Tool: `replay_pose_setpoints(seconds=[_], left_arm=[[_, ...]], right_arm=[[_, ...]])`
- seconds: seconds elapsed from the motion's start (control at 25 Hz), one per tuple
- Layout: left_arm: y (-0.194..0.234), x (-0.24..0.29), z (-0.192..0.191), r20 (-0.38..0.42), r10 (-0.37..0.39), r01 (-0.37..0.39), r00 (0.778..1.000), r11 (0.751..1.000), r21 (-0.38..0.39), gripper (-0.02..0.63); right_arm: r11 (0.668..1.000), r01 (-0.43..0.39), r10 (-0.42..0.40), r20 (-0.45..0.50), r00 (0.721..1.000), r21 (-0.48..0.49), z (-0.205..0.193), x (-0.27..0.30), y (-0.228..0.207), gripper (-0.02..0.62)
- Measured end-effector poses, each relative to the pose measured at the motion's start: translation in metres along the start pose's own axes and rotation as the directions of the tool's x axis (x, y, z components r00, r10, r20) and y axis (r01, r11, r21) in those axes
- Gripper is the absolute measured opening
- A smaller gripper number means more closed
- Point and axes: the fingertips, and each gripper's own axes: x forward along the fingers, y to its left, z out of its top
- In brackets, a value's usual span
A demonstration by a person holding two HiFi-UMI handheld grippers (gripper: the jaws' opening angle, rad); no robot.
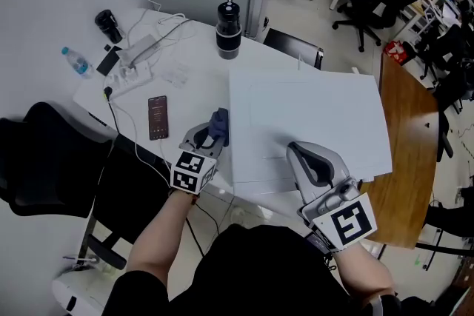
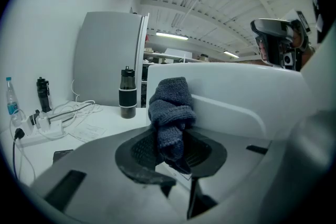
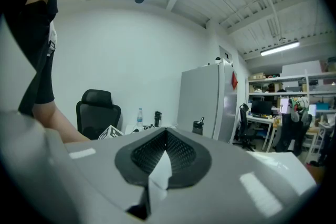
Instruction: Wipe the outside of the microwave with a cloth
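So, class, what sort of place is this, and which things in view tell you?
Probably an open-plan office or lab workroom. There are rolling office chairs across the floor, shelving along the back, and a power strip on the white table.

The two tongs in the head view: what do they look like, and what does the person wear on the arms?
Both the left tongs and the right tongs have smooth light grey shells, with dark, textured pads inside. Each carries a white cube printed with black square markers. The person wears a black top with short sleeves.
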Motion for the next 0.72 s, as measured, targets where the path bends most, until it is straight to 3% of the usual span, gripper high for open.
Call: replay_pose_setpoints(seconds=[0.72], left_arm=[[0.031, 0.038, 0.005, -0.029, -0.011, 0.011, 1.0, 1.0, -0.003, 0.101]], right_arm=[[0.998, 0.068, -0.068, -0.016, 0.998, 0.002, -0.003, -0.002, -0.013, 0.0]])
